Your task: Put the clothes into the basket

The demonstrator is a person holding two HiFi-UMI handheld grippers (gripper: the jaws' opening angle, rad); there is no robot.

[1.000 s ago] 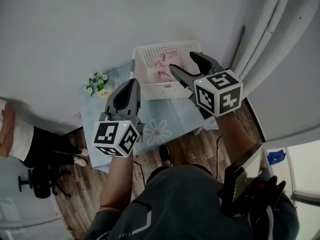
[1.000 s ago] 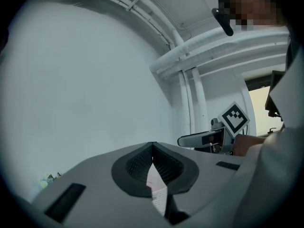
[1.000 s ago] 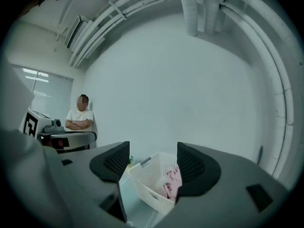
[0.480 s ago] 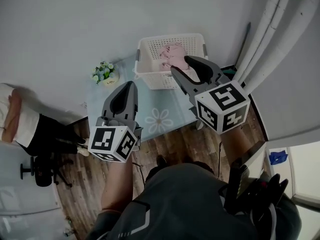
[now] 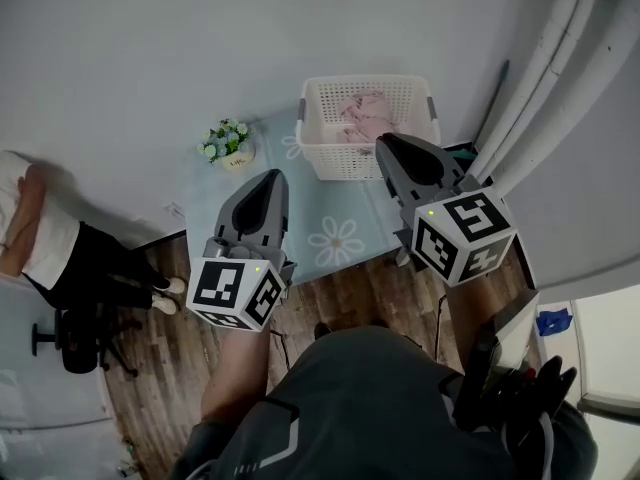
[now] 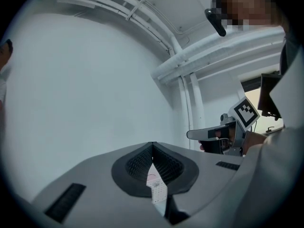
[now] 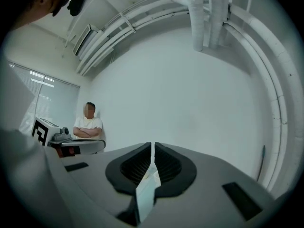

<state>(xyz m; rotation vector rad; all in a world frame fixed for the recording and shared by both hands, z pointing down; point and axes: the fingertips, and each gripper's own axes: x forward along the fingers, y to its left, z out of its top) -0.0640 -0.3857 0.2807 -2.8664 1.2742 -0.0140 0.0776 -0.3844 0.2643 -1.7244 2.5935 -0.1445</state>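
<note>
- Head view: clothes (image 5: 365,116) lie in the basket (image 5: 345,163) just ahead of the right claw (image 5: 385,140), which has just closed, empty.
- Left claw (image 5: 270,175), shut and empty, hangs farther back.
- Risk: a stray swing of the right claw could shove the basket.

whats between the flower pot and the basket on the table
Nothing stands there. The head view shows only bare tablecloth between the flower pot and the basket.

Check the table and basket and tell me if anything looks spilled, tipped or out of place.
Nothing stands out. The pink clothes lie inside the basket, which stands upright on the table, and the flower pot beside it is upright too.
</note>
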